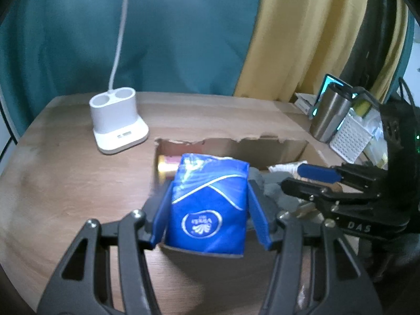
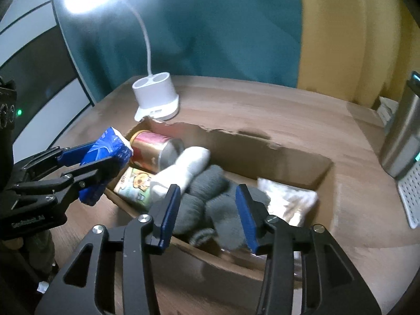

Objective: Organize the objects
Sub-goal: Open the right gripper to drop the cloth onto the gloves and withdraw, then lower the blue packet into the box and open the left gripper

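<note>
Left gripper [image 1: 208, 207]: clamped on blue pack [image 1: 210, 204], over box [image 2: 288, 157] edge.
Right gripper [image 2: 207, 210]: jaws wide, empty, above grey socks [image 2: 210, 199].

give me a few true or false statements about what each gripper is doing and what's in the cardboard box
1. The left gripper holds a blue tissue pack between its fingers. True.
2. The right gripper is clamped on a grey sock. False: its fingers are open and empty, above the grey socks.
3. A can lies on its side in the cardboard box. True.
4. The tissue pack already rests on the floor of the box. False: it is still held in the fingers at the box's edge.
5. The white lamp base stands inside the box. False: it stands on the table beyond the box.
</note>
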Tool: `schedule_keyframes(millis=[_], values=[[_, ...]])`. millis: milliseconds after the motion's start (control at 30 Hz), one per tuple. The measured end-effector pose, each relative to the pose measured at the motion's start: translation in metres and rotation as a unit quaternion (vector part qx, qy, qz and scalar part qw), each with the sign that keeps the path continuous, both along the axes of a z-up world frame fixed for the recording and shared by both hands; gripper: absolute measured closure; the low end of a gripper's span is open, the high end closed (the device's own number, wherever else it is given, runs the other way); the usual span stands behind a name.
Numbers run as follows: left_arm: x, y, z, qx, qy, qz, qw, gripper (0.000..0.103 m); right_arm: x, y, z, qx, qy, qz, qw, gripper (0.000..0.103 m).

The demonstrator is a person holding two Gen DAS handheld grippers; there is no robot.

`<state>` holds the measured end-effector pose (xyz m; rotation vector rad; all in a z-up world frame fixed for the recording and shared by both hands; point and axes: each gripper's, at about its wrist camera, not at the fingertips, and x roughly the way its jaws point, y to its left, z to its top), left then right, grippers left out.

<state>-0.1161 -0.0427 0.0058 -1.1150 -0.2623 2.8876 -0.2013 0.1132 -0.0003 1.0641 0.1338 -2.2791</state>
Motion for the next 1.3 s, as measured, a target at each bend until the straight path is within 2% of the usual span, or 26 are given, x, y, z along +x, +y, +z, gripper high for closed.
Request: schedule_keyframes(millis=[133,200,567,1300], values=[[-0.007,0.014,-0.001,-0.005,-0.005,-0.008,0.9999,0.046,0.002,0.021,0.005,-0.004,0.007,-0.014,1.0,0.054],[-0.011,0.021,-0.002,-0.006,-0.008,-0.011,0.9999,0.046,0.002,0.03,0.007,-0.007,0.012,-0.023,1.0,0.049],[-0.036,0.056,-0.008,-0.015,-0.022,-0.031,0.9992,0.046,-0.006,0.072,0.011,-0.029,0.019,-0.043,0.998,0.048],[-0.091,0.075,-0.031,-0.004,-0.065,-0.021,0.9977,0.044,-0.032,0.093,-0.004,-0.038,0.006,-0.056,0.998,0.048]])
